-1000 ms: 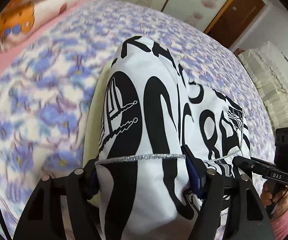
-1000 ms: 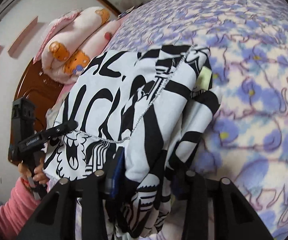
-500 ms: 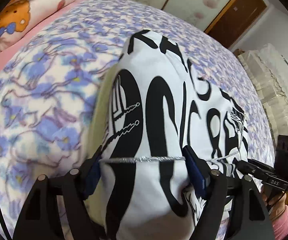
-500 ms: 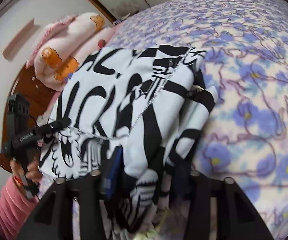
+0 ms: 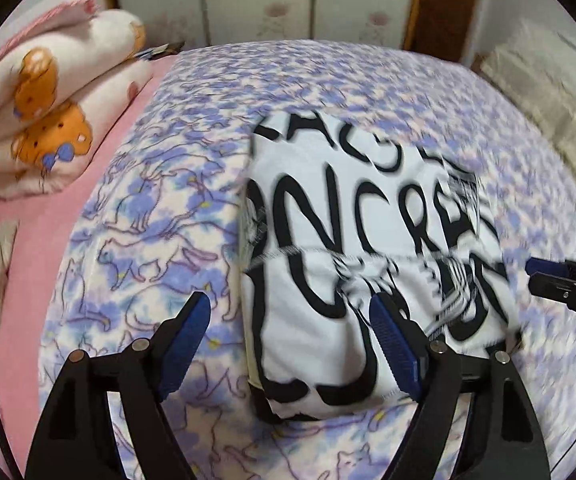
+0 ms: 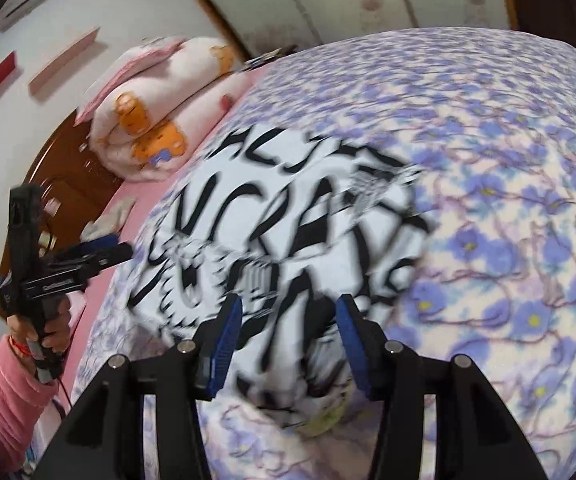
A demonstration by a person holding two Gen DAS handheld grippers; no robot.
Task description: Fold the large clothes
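Folded shirt (image 5: 372, 256): flat on the bedspread (image 5: 160, 216), long axis toward twelve o'clock. Left gripper (image 5: 288, 320), right gripper (image 6: 288, 328): both parted, empty, over the near edge at six o'clock.

Folded black-and-white lettered garment (image 5: 372, 248) lying on purple floral blanket (image 5: 160, 208), left gripper (image 5: 288, 320) jaws just opened, spread clear of it, rolled cartoon-print quilt (image 5: 44, 116) on pink sheet (image 5: 20, 240), right gripper (image 5: 564, 284) at the edge.
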